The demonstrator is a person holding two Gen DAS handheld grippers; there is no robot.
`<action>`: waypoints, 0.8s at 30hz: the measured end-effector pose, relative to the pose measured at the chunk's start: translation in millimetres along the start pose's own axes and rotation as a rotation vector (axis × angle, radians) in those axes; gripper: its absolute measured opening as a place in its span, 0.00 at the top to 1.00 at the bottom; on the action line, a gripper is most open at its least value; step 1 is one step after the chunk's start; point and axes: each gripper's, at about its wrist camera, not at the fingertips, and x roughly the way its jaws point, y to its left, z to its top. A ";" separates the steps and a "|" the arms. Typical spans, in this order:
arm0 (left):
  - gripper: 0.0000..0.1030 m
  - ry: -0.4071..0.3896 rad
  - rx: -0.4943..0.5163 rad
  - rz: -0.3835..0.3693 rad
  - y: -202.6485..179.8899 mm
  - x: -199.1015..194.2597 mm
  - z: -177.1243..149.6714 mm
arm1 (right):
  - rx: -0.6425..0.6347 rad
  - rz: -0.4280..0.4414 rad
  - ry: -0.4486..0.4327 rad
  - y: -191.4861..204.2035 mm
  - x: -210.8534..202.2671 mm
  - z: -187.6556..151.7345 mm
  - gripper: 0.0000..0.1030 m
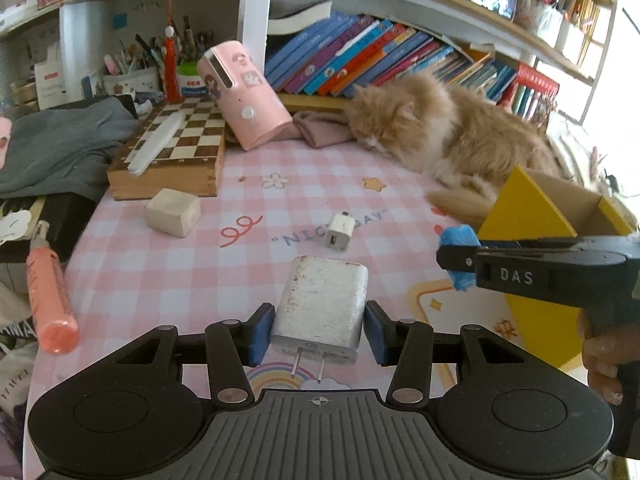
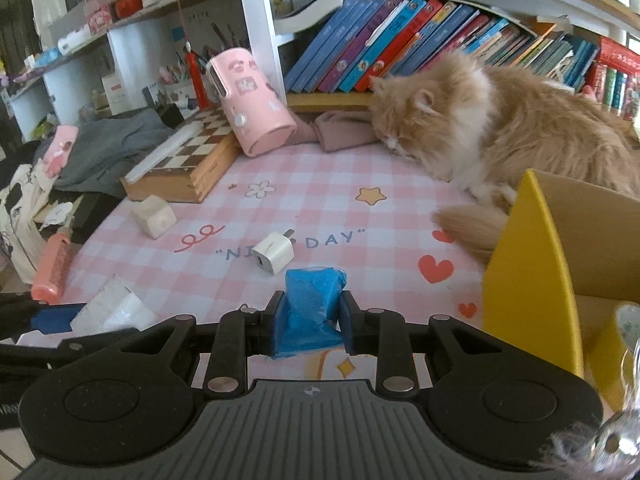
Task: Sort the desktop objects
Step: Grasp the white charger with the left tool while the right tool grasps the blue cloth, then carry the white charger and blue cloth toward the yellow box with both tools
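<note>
White scuffed charger (image 1: 322,306), 2 prongs, between left claw (image 1: 318,330) pads.

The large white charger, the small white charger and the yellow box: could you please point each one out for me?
large white charger (image 1: 322,304): left wrist view, its broad top face.
small white charger (image 2: 274,254): right wrist view, its top face.
yellow box (image 2: 532,264): right wrist view, its yellow side wall.

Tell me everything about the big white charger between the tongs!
The big white charger is a boxy plug with rounded corners, made of what looks like plastic, scuffed and speckled with brown marks. Two metal prongs stick out of its near end. It sits between the blue pads of the left tongs, which seem to touch its sides, over the pink checked tablecloth.
</note>
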 end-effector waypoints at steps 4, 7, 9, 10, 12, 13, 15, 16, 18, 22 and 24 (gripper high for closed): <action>0.54 -0.019 -0.026 -0.012 0.5 -17.2 -4.7 | -0.001 0.003 -0.016 -0.5 -21.9 -6.7 0.76; 0.54 -0.033 -0.038 -0.013 0.3 -29.3 -9.6 | -0.015 0.004 -0.031 3.0 -37.3 -12.0 0.76; 0.54 -0.043 -0.052 -0.015 0.4 -37.2 -13.8 | -0.029 0.006 -0.044 7.1 -47.4 -16.5 0.76; 0.54 -0.047 -0.060 -0.017 0.7 -41.1 -15.7 | -0.036 0.008 -0.050 9.4 -52.4 -18.9 0.76; 0.54 -0.052 -0.075 -0.023 1.1 -48.0 -19.5 | -0.044 0.015 -0.057 13.7 -60.5 -23.3 0.76; 0.54 -0.053 -0.082 -0.029 1.2 -51.6 -21.8 | -0.044 0.020 -0.057 15.7 -64.3 -25.7 0.76; 0.54 -0.053 -0.094 -0.044 1.5 -57.7 -26.5 | -0.041 0.030 -0.053 19.6 -70.9 -30.5 0.76; 0.54 -0.051 -0.099 -0.052 1.9 -60.1 -28.7 | -0.041 0.034 -0.052 22.0 -73.8 -32.8 0.76; 0.54 -0.045 -0.107 -0.069 2.3 -64.6 -33.0 | -0.043 0.041 -0.048 26.7 -78.8 -37.5 0.76; 0.55 -0.046 -0.109 -0.087 1.7 -76.7 -43.3 | -0.045 0.050 -0.034 35.9 -86.8 -47.7 0.76; 0.55 -0.049 -0.112 -0.095 2.1 -83.4 -48.3 | -0.040 0.052 -0.028 40.0 -90.9 -53.2 0.76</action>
